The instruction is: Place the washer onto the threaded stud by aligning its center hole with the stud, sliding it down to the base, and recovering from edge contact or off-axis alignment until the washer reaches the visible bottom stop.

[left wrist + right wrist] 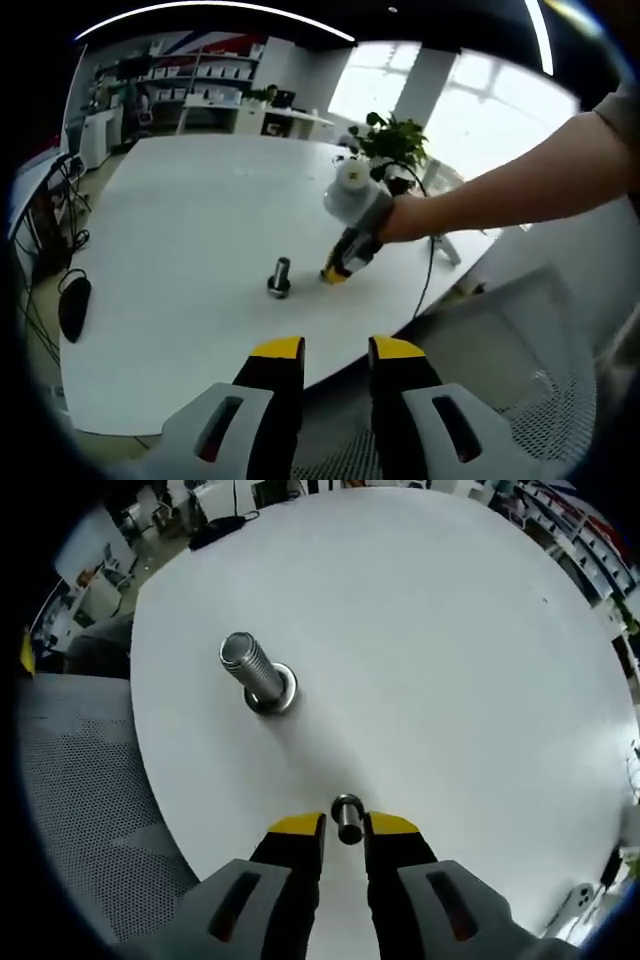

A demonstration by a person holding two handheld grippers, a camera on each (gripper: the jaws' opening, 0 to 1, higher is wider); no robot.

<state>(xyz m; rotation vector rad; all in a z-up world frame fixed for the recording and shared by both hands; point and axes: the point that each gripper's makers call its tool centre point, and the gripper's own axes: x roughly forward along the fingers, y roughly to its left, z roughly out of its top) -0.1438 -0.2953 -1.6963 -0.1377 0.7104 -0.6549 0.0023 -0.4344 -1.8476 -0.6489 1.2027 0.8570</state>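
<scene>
A metal threaded stud stands upright on its round base on the white table; it also appears small at the table's middle as the stud. My right gripper is shut on a small metal washer, held on edge just above the table, apart from the stud and to its lower right. From the left gripper view, the right gripper, in a person's hand, sits low just right of the stud. My left gripper is open and holds nothing, back beyond the table's near edge.
A black mouse and cables lie at the table's left end. A potted plant stands at the far side. A grey mesh chair sits off the table's edge, also seen as the chair.
</scene>
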